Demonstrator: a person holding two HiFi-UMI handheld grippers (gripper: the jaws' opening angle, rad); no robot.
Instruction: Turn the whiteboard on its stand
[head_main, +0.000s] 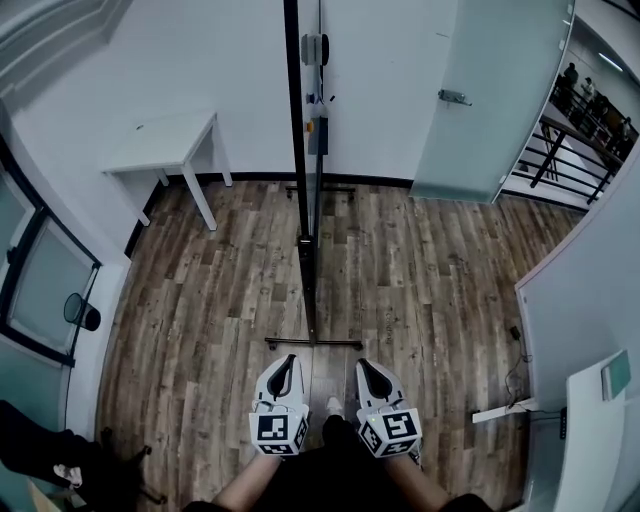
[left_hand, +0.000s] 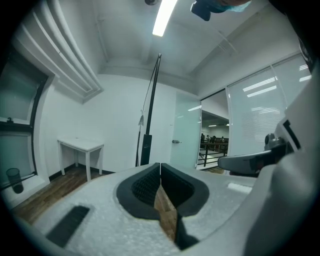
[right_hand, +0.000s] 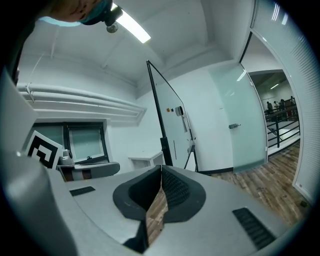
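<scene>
**A:** where's the whiteboard (head_main: 300, 140) standing rn?

**B:** it's standing edge-on on the floor (head_main: 220, 300), dead ahead, well apart from the left claw (head_main: 289, 362) and right claw (head_main: 364, 366). both are sitting closed, gripping nothing.

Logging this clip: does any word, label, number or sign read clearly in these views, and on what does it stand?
No text can be read in any view.
The cubes on the left tongs and right tongs: black-and-white square patterns only, no letters.
The small items fixed to the whiteboard: too small to show any print.
</scene>
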